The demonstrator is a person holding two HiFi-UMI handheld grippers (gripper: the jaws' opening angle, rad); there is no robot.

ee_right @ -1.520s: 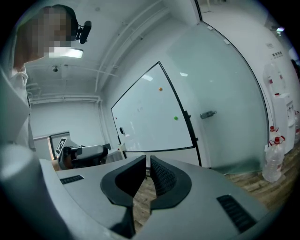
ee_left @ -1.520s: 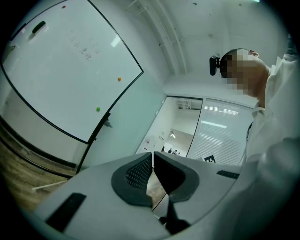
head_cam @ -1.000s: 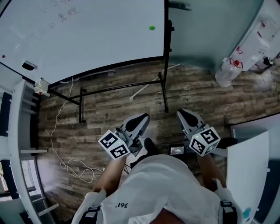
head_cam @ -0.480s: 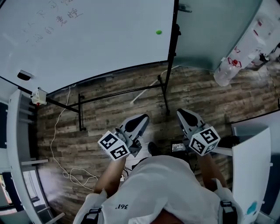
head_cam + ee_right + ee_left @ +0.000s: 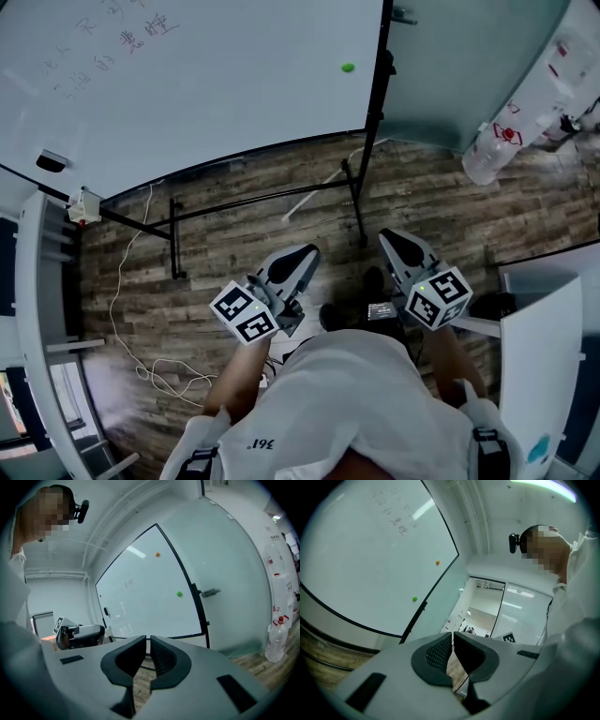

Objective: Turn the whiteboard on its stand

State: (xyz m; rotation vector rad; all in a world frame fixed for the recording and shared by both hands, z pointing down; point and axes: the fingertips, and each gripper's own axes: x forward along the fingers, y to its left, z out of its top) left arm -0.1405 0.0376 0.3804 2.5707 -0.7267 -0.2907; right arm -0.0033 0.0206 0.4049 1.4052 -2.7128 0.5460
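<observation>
The left tongs [image 5: 452, 635] are clenched, pad tips meeting, with nothing between them. The right tongs [image 5: 147, 640] are likewise clenched on nothing, only a hairline slit showing between the pads. In the head view both sit side by side in front of the person's white shirt [image 5: 356, 403], above the wooden floor [image 5: 244, 244], and neither touches anything.

Ahead of both tongs, well apart from them, stands the whiteboard [image 5: 187, 84] on its black stand [image 5: 373, 141]. The stand's right post rises just ahead of the gap between the tongs, and its foot bars lie on the floor ahead of the left tongs. The board's face is turned towards the tongs. It carries faint handwriting [image 5: 141, 28] near the top, a green magnet [image 5: 348, 67] close to its right edge, an orange magnet [image 5: 157, 554] higher up, and a dark eraser [image 5: 50, 162] at the far left.

A white cable [image 5: 122, 309] trails over the floor to the left of the left tongs.

To the right of the right tongs, by the frosted wall, stands a large clear bottle [image 5: 276, 641], upright; whether it holds anything I cannot tell.
</observation>
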